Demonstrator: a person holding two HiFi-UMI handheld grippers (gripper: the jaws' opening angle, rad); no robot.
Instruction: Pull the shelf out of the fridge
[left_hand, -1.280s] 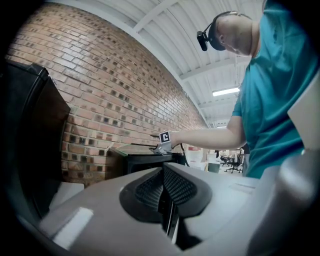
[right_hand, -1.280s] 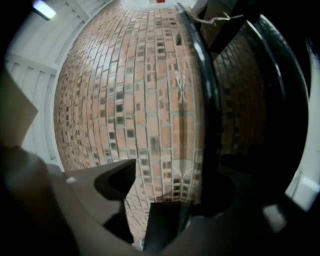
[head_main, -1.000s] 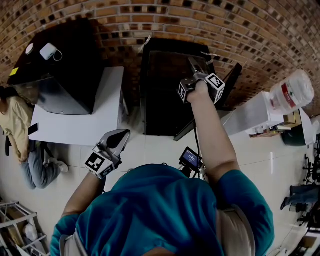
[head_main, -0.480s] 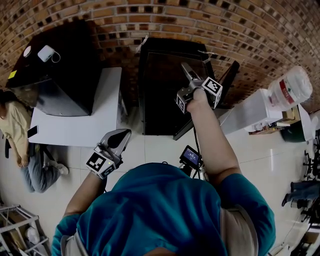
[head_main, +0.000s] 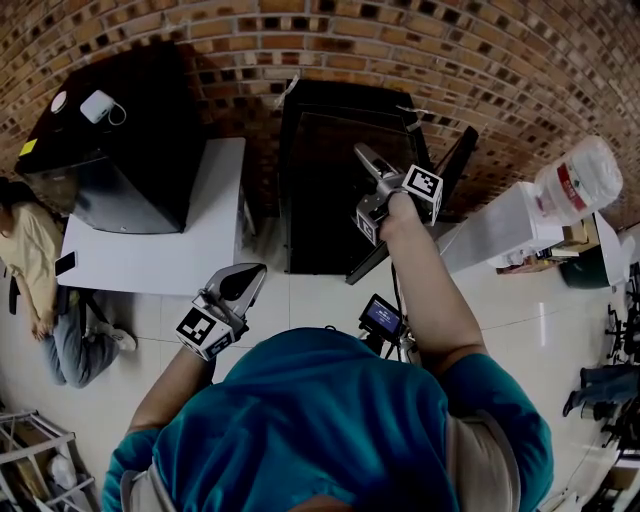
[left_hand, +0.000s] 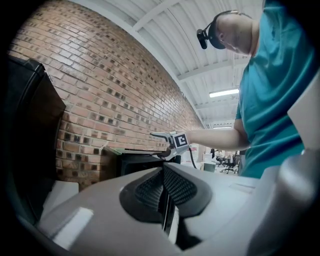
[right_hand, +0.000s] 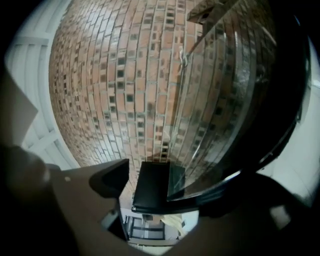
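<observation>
**Head view.** The fridge (head_main: 320, 200) is standing black against the brick wall (head_main: 400, 40) at the upper middle of the frame. Its door (head_main: 455, 165) is standing open to the right. The right gripper (head_main: 365, 157) is hovering over the fridge's upper right part, pointing up and left. The left gripper (head_main: 245, 280) is hanging lower left of centre, over the floor (head_main: 300, 300) and apart from the fridge. Left of the fridge, a white table (head_main: 150, 255) is carrying a black box (head_main: 120, 150). A person (head_main: 40, 260) is sitting at the far left edge, and a bottle (head_main: 580, 180) is showing at the right edge. The shelf is not making itself out here, as the fridge's face is too dark.

**Left gripper view.** The left gripper (left_hand: 163, 187) is keeping its 2 jaws pressed together at the lower middle, with nothing between them. Beyond them the fridge is sitting at centre, and the right gripper is reaching in from the right just above its top.

**Right gripper view.** The right gripper (right_hand: 167, 190) is holding its 2 jaws wide apart. They have just been closing a touch, and the pads are pressing on nothing. Far off between them, the box is showing at the lower middle. A glossy, dark-rimmed pane (right_hand: 235, 100) is filling the right half with brick pattern in it, its corner coming down between the jaws. Whether this pane is the shelf or part of the fridge cannot be told.
</observation>
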